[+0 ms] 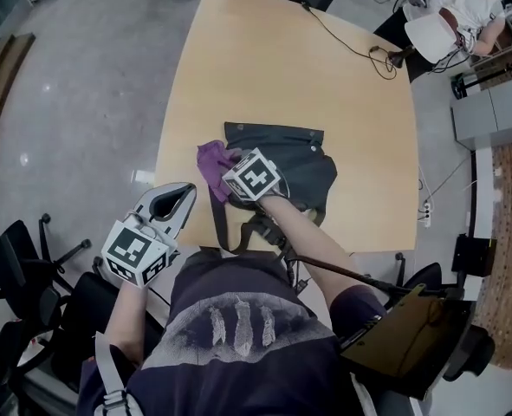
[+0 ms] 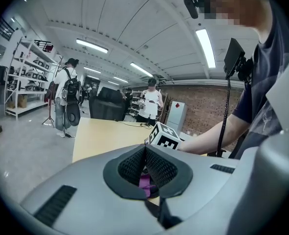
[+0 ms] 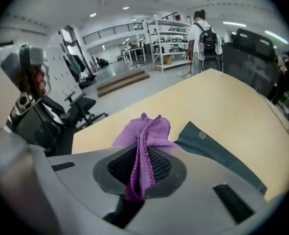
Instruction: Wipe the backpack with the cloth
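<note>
Cloth: the purple cloth is bunched at the left edge of the backpack, centre of the head view, partly on the bag and partly on the table.
Right gripper: the right gripper is clamped on a fold of the cloth, which stands up between its pads and spills forward over them.
Left gripper: the left gripper has its pads pressed together with nothing held. It hangs off the near table edge, lower left of the head view. The purple sliver below its pads looks like the cloth lying beyond.
Backpack place: the dark backpack lies flat on the near half of the table, centre of the head view.
Backpack axis: its long axis seems to run top to bottom of the head view, slightly tilted. A straight edge with a snap lies toward the top, and the straps trail toward the bottom, over the table edge.
Done: the cloth is gripped and brought to the bag.
Left: no wiped patch is visible, and the whole dark panel to the right of the cloth lies uncovered, so most of the wiping probably remains.
Free hand: nothing pins the bag.
</note>
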`<state>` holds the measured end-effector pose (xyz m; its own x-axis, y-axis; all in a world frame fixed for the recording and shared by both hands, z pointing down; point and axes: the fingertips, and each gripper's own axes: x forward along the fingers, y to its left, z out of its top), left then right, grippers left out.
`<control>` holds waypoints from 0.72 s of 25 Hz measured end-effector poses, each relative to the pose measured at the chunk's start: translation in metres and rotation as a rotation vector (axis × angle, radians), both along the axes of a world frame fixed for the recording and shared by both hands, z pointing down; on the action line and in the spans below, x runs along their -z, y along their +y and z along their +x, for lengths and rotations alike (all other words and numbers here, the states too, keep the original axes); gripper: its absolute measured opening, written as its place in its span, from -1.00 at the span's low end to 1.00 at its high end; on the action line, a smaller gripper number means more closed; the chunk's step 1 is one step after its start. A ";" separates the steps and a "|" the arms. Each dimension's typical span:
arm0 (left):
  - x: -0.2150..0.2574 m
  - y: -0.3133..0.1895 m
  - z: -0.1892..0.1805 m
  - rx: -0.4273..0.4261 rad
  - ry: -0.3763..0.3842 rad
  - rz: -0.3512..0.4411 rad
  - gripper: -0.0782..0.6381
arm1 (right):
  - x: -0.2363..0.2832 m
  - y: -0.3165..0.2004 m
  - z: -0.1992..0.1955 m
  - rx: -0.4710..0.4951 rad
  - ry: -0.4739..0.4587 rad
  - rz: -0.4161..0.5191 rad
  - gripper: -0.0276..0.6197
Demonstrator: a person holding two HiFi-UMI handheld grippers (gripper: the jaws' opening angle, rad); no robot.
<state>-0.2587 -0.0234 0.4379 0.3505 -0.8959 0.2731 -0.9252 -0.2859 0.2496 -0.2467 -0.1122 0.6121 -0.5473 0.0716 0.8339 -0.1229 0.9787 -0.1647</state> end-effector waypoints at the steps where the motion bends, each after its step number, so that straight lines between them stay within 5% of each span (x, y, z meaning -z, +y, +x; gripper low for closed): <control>1: 0.001 -0.002 0.000 0.005 0.001 0.001 -0.76 | -0.004 -0.002 0.001 0.020 0.021 0.032 -0.82; 11: 0.001 -0.019 0.018 0.020 -0.003 -0.018 -0.76 | -0.012 -0.027 0.026 0.115 0.080 0.100 -0.82; 18: 0.003 -0.029 0.030 0.010 -0.015 -0.026 -0.76 | -0.010 -0.042 0.048 0.090 0.069 0.089 -0.82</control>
